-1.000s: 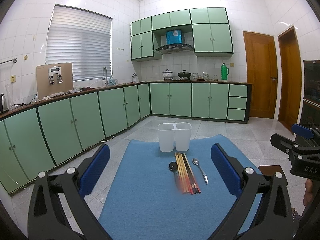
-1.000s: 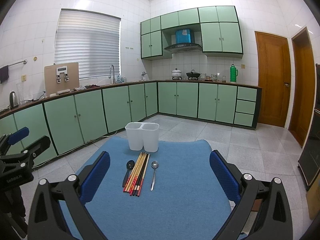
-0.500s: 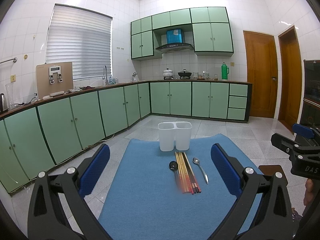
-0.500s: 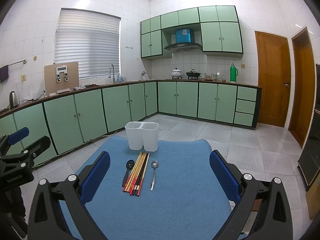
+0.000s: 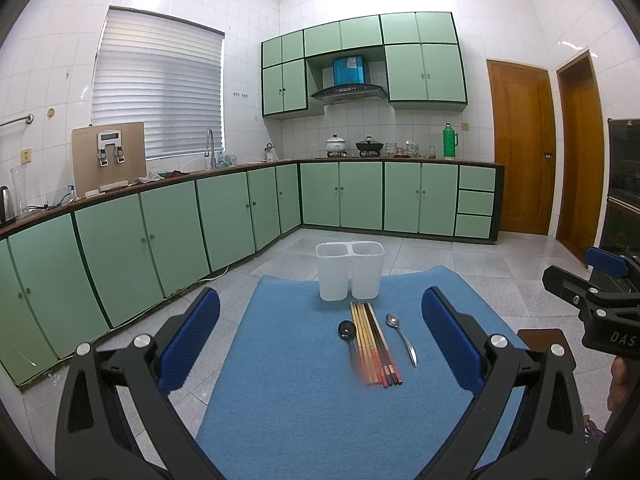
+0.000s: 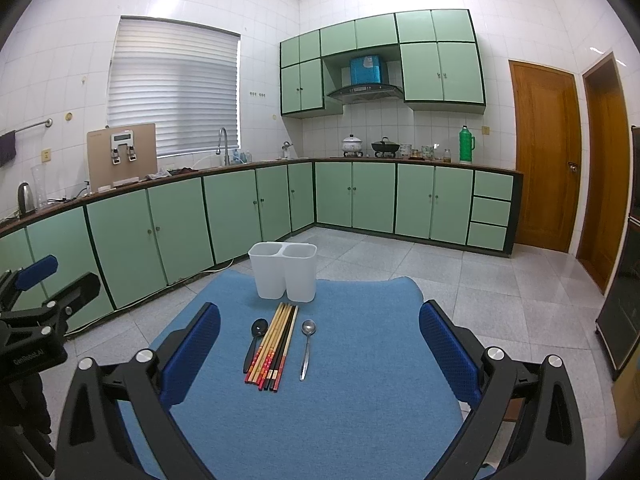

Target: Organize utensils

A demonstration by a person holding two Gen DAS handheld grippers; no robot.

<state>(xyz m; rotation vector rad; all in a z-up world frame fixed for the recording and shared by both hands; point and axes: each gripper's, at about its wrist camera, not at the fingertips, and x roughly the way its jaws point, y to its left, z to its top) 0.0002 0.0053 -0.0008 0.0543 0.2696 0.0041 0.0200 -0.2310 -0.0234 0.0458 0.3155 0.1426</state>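
A white two-compartment utensil holder (image 5: 349, 270) (image 6: 284, 271) stands upright at the far end of a blue mat (image 5: 288, 400) (image 6: 360, 400). In front of it lie a bundle of several chopsticks (image 5: 374, 344) (image 6: 274, 346), a black spoon (image 5: 347, 330) (image 6: 256, 338) to their left and a silver spoon (image 5: 401, 338) (image 6: 307, 346) to their right. My left gripper (image 5: 320, 340) is open and empty, hovering short of the utensils. My right gripper (image 6: 320, 344) is open and empty too, also short of them.
The mat covers a table in a kitchen with green cabinets (image 5: 160, 236) along the left and back walls. Wooden doors (image 6: 544, 156) stand at the right. The right gripper shows at the left view's right edge (image 5: 592, 300); the left gripper shows at the right view's left edge (image 6: 36, 320).
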